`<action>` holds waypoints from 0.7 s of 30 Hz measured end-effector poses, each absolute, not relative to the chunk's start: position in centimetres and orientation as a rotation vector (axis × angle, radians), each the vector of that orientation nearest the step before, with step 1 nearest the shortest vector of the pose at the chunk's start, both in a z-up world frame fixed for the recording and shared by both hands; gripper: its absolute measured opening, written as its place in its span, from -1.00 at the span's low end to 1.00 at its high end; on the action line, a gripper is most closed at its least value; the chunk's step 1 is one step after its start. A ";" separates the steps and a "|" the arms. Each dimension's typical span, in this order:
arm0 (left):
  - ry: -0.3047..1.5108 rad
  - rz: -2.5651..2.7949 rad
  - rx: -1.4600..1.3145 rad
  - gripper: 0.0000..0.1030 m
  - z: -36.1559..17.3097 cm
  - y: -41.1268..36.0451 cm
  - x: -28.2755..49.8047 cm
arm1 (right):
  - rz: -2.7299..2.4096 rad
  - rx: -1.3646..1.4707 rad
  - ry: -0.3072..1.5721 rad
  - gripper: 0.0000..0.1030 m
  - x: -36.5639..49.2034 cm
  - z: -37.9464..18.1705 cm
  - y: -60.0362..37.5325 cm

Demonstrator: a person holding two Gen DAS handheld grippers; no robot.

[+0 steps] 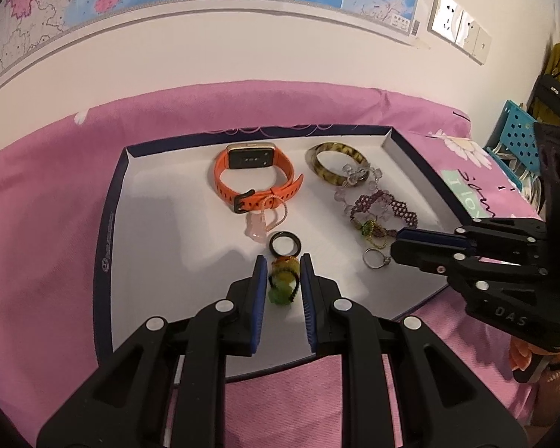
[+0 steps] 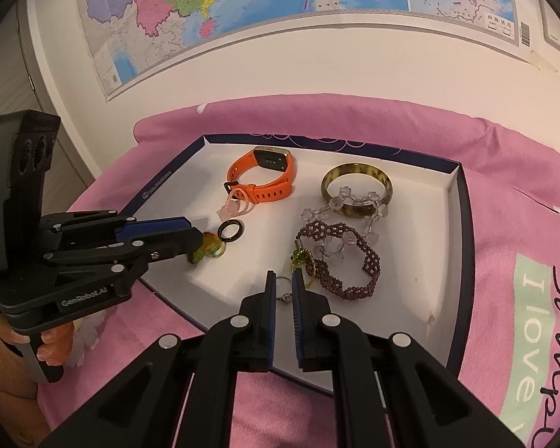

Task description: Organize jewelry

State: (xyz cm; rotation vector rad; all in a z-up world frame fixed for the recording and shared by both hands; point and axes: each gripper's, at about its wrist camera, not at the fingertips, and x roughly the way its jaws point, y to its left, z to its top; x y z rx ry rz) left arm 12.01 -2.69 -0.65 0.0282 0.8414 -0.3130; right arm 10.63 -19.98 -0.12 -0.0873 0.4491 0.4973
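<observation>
A white tray (image 1: 160, 201) with a dark blue rim lies on pink cloth and holds the jewelry. My left gripper (image 1: 283, 267) is partly open around a green and amber beaded piece (image 1: 282, 280), its pads just beside it. A black ring (image 1: 285, 243) lies just beyond. My right gripper (image 2: 283, 283) is narrowly open around a small silver ring (image 2: 284, 291); it also shows in the left wrist view (image 1: 376, 257). An orange watch (image 1: 254, 175), a tortoiseshell bangle (image 1: 336, 160), a purple beaded bracelet (image 2: 339, 257), clear crystal beads (image 2: 354, 201) and a pink charm (image 1: 259, 224) lie further back.
The pink cloth (image 2: 504, 224) has a printed patch at the right. A wall with a map (image 2: 242, 0) stands behind. A blue perforated basket (image 1: 519, 130) and bags sit at the far right. The left gripper body (image 2: 74, 254) crosses the tray's left edge.
</observation>
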 end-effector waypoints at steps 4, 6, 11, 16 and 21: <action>0.826 -0.310 0.033 -0.59 -0.4 -2.7 11.7 | 0.493 -0.073 0.440 -0.81 10.4 -0.1 -20.2; 0.812 -0.304 0.034 -0.34 -0.1 -2.6 11.5 | 0.491 -0.064 0.439 -0.66 10.3 -0.1 -20.4; 0.802 -0.290 0.025 0.05 0.3 -2.1 10.7 | 0.480 -0.049 0.424 -0.24 9.4 -0.1 -20.8; 0.753 -0.263 0.014 0.79 1.2 -1.3 8.7 | 0.463 -0.036 0.397 0.20 8.0 -0.1 -21.4; 0.718 -0.229 -0.002 0.90 2.0 -0.3 6.4 | 0.414 -0.061 0.357 0.73 6.1 -0.2 -21.3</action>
